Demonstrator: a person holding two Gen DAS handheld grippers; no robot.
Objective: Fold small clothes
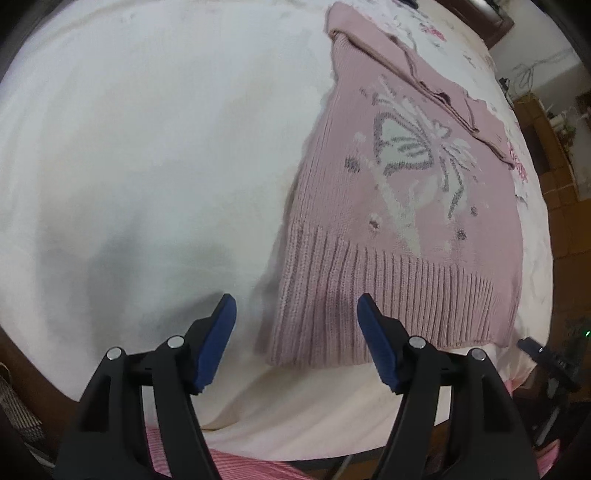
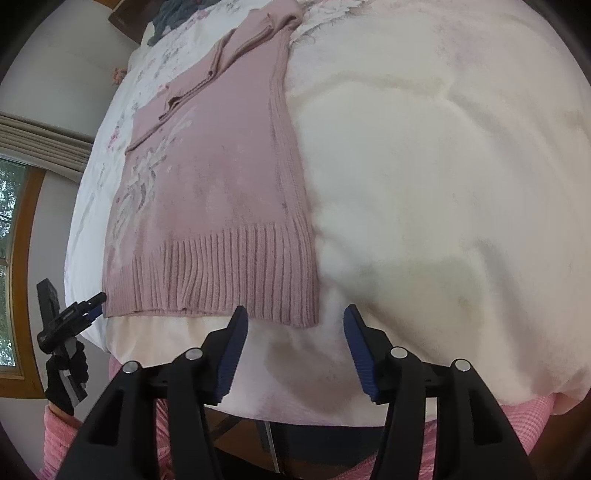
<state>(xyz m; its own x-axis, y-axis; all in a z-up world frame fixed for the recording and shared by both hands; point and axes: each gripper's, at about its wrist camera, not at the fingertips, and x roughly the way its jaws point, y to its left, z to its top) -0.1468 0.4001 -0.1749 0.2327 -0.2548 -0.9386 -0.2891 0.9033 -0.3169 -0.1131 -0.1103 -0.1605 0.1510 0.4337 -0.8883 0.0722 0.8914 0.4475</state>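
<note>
A pink knitted sweater with a white and grey butterfly pattern lies flat on the bed, its ribbed hem towards me. A sleeve is folded across its upper part. My left gripper is open just above the hem's left corner, with nothing between its blue pads. In the right wrist view the sweater fills the left half. My right gripper is open at the hem's right corner and holds nothing.
A white fluffy blanket covers most of the bed, beside a floral sheet. Dark clothes lie at the far end. A gloved hand holds the left gripper by the bed edge. A window is on the left.
</note>
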